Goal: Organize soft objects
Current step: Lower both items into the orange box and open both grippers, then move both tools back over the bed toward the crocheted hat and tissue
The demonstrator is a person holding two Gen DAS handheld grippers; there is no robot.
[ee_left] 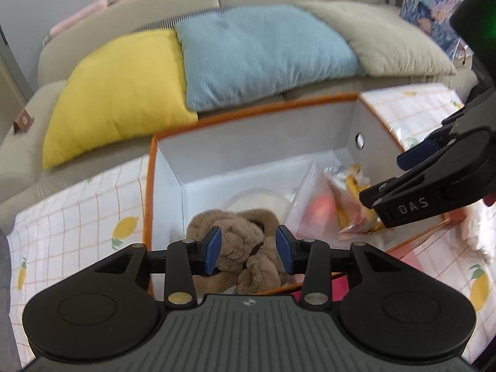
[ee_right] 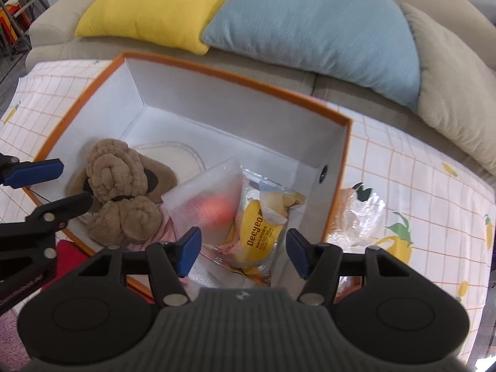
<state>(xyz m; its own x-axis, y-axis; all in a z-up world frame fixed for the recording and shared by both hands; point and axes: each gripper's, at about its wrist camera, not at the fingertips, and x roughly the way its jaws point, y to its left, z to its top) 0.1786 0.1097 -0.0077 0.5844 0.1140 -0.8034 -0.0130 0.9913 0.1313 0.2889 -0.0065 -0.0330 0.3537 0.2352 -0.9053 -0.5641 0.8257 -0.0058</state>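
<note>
So the right gripper (ee_right: pixel 243 252) sits at 6 o'clock, blue pads apart with nothing pinched, hanging over a yellow snack packet (ee_right: pixel 262 235) in the orange-rimmed box (ee_right: pixel 238 79). A frosted bag (ee_right: pixel 206 200) touches the packet's left side. The brown plush toy (ee_right: pixel 119 189) is at 9 o'clock in the box, next to the left gripper (ee_right: pixel 52 183). Yellow pillow (ee_right: pixel 161 6) and blue pillow (ee_right: pixel 322 24) are up at 12.
</note>
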